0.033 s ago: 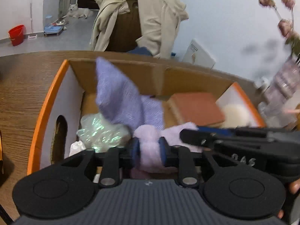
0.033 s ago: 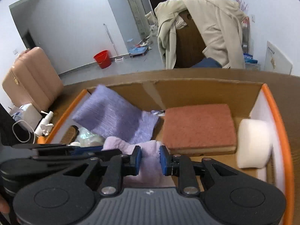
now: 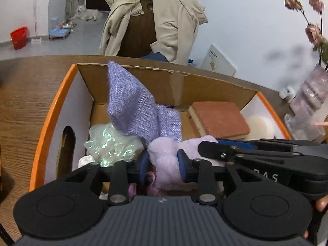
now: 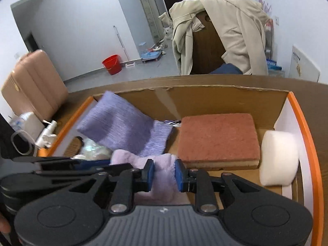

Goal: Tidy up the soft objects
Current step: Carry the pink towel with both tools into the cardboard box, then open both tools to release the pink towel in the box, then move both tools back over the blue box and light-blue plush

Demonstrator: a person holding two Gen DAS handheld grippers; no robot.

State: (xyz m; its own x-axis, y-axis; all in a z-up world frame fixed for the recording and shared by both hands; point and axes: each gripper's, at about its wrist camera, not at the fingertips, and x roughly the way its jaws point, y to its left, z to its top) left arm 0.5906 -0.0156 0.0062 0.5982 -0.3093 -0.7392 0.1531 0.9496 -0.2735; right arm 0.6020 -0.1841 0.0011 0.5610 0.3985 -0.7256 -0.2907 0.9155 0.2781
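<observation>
An orange-rimmed cardboard box (image 3: 51,123) (image 4: 303,123) sits on the wooden table. Both grippers are over its near side, side by side. My left gripper (image 3: 163,164) is shut on one end of a fluffy pale pink cloth (image 3: 164,164). My right gripper (image 4: 164,173) is shut on the other end of the same cloth (image 4: 164,176). In the box lie a purple woven cloth (image 3: 133,106) (image 4: 125,129), a brick-red sponge (image 3: 219,119) (image 4: 217,139), a white foam roll (image 4: 278,155) (image 3: 260,125) and a crinkly iridescent bag (image 3: 110,141).
A chair with a beige coat (image 3: 155,18) stands behind the table. A vase with dried flowers (image 3: 311,102) stands right of the box. A white device with a cable (image 4: 43,135) lies left of the box. A pink suitcase (image 4: 32,86) stands on the floor.
Nothing has visibly changed; both grippers hold the pink cloth in the same place.
</observation>
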